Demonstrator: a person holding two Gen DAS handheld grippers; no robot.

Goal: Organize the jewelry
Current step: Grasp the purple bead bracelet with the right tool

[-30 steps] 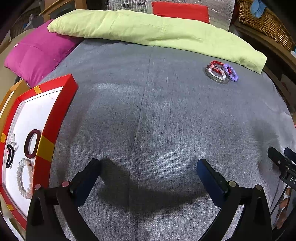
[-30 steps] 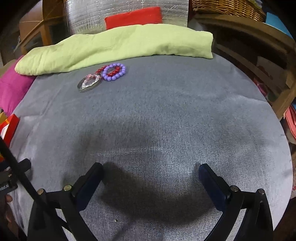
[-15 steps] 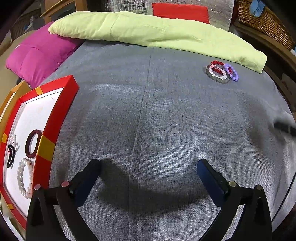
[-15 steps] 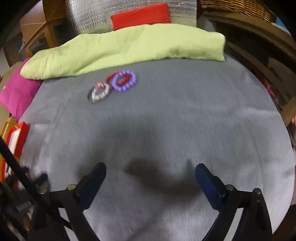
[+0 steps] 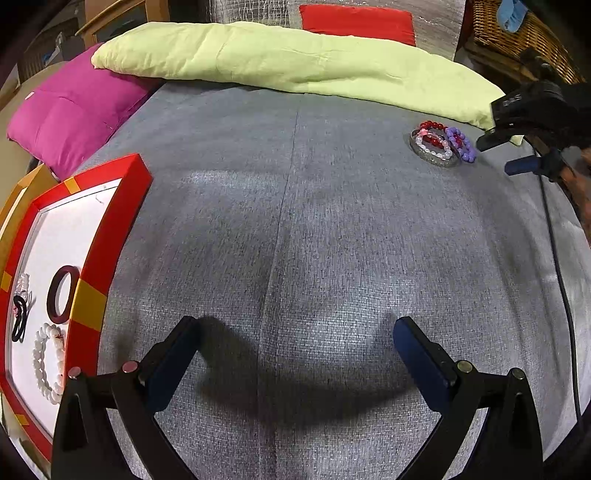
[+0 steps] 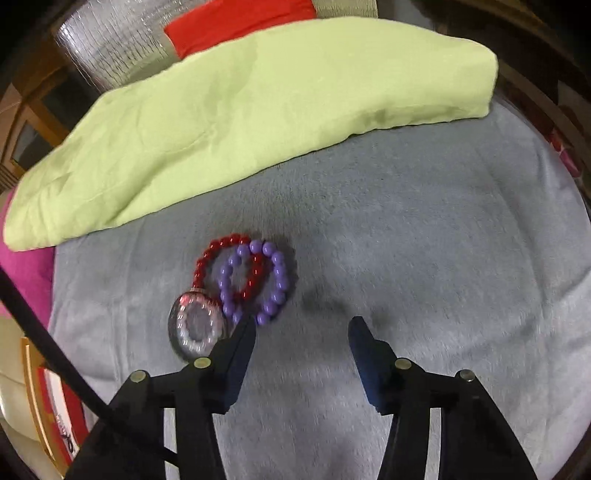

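Observation:
A pile of bracelets (image 5: 439, 146) lies on the grey fabric at the far right. It holds a purple bead bracelet (image 6: 282, 284), a red bead bracelet (image 6: 221, 242) and a silver bangle (image 6: 176, 332) with pale beads inside it. My right gripper (image 6: 303, 325) hovers just short of the pile, its jaws closing with nothing between them; its left finger is near the purple beads. The left wrist view shows the right gripper (image 5: 498, 155) beside the pile. My left gripper (image 5: 295, 328) stands open and empty over bare fabric. A red-framed tray (image 5: 110, 229) at the left holds a dark bangle (image 5: 62, 291) and a white bead bracelet (image 5: 44, 354).
A long green pillow (image 5: 295, 62) lies along the back edge just beyond the pile. A magenta cushion (image 5: 70, 114) sits at the back left and a wicker basket (image 5: 517, 33) at the back right. A black cable (image 5: 554, 240) runs down the right side.
My right gripper has travelled forward to the bracelet pile and its jaws have narrowed. It now shows at the upper right of the left wrist view. The left gripper has stayed still.

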